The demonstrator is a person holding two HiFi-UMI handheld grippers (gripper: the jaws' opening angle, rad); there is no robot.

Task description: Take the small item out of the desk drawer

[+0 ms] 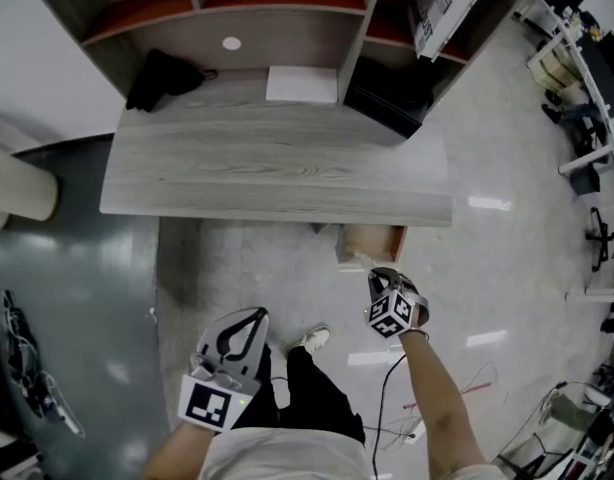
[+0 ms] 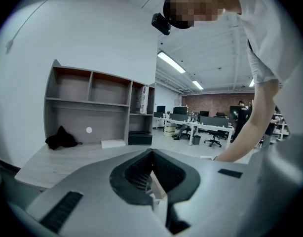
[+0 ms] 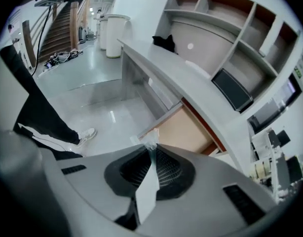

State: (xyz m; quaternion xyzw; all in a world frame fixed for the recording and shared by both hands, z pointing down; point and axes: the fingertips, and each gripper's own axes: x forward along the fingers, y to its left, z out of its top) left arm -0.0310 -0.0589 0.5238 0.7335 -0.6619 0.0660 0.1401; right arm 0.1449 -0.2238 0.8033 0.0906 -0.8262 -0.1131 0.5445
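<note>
From the head view, the desk (image 1: 277, 173) has its drawer (image 1: 372, 240) pulled open under the front edge. The right gripper (image 1: 375, 276) hangs just in front of the drawer, tilted down, with a pale small item (image 1: 361, 259) poking from its tip. The left gripper (image 1: 252, 320) sits well apart by the person's leg, probably held aside because 1 gripper is enough for this. In the left gripper view its 2 jaws meet at the tips, and I can make out nothing between them. In the right gripper view the jaws are pressed flat on the small item, a thin white strip like a packet. It is held above the drawer's bare tan bottom, so I'd judge it already out.
</note>
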